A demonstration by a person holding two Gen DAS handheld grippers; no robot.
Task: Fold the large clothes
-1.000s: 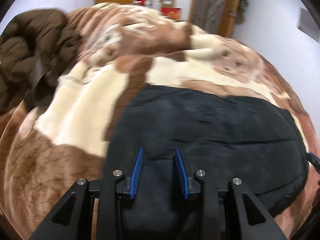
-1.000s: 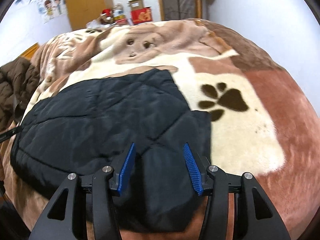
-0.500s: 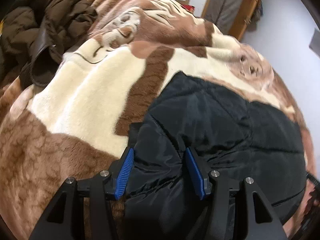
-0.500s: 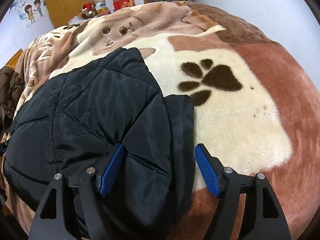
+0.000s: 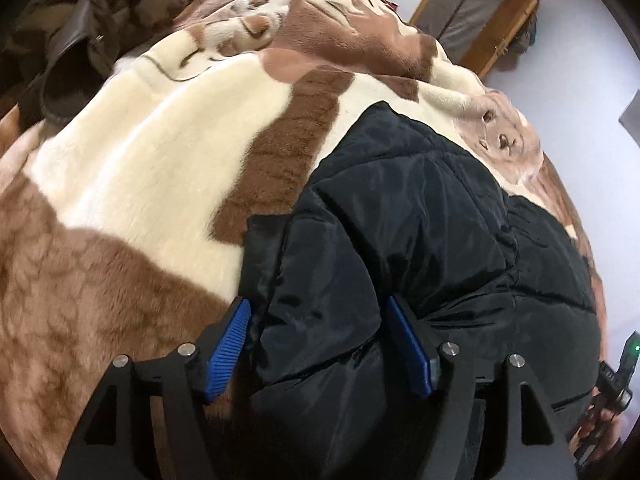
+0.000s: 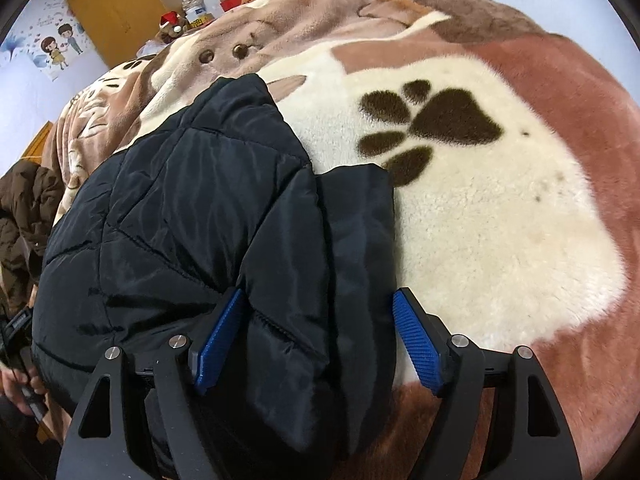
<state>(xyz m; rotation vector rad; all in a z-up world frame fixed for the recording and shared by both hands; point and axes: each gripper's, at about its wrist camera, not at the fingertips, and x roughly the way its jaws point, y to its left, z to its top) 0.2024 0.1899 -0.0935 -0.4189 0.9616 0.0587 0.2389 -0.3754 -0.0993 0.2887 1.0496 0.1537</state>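
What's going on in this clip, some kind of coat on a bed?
A person with a handheld gripper in each hand is folding a black quilted jacket laid on a plush paw-print blanket. The left gripper straddles one folded edge of the jacket and the right gripper the opposite edge; the jaws of both are opening, with padded fabric between them and the pads not clamping it. A brown coat lies heaped farther off.
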